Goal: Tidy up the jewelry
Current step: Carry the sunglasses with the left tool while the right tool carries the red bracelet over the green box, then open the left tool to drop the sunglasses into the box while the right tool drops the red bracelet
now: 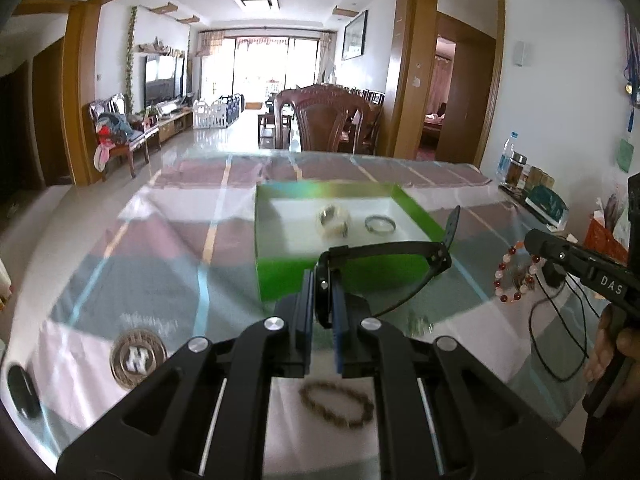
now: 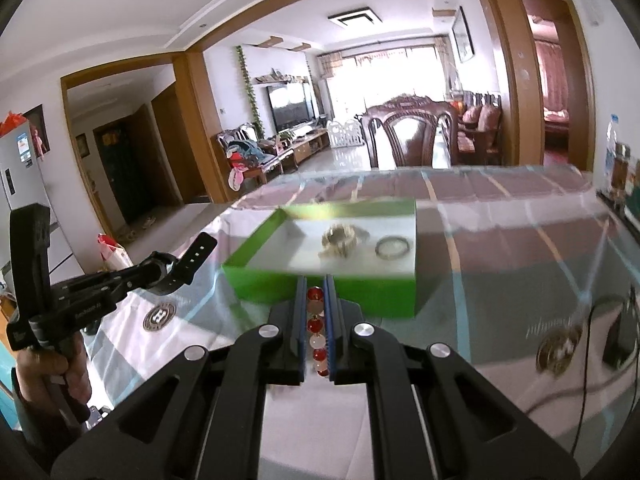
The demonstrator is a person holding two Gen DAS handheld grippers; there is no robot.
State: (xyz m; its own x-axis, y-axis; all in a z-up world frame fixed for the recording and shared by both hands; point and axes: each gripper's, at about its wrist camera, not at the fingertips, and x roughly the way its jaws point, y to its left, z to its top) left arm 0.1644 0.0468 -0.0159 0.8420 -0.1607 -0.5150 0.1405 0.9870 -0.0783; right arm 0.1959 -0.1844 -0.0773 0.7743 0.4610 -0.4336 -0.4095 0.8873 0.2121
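Black watch (image 1: 384, 258) lies crosswise (strap rightward), clamped in left hand-held gripper (image 1: 323, 300).

Both wrist views face the green box (image 1: 340, 276), slightly blurred.

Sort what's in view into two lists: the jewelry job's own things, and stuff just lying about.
Job:
left gripper shut on black watch
right gripper shut on red-and-white bead bracelet
green box holding pale bracelet, metal ring
brown bead bracelet

Lying about:
black cable
bottles
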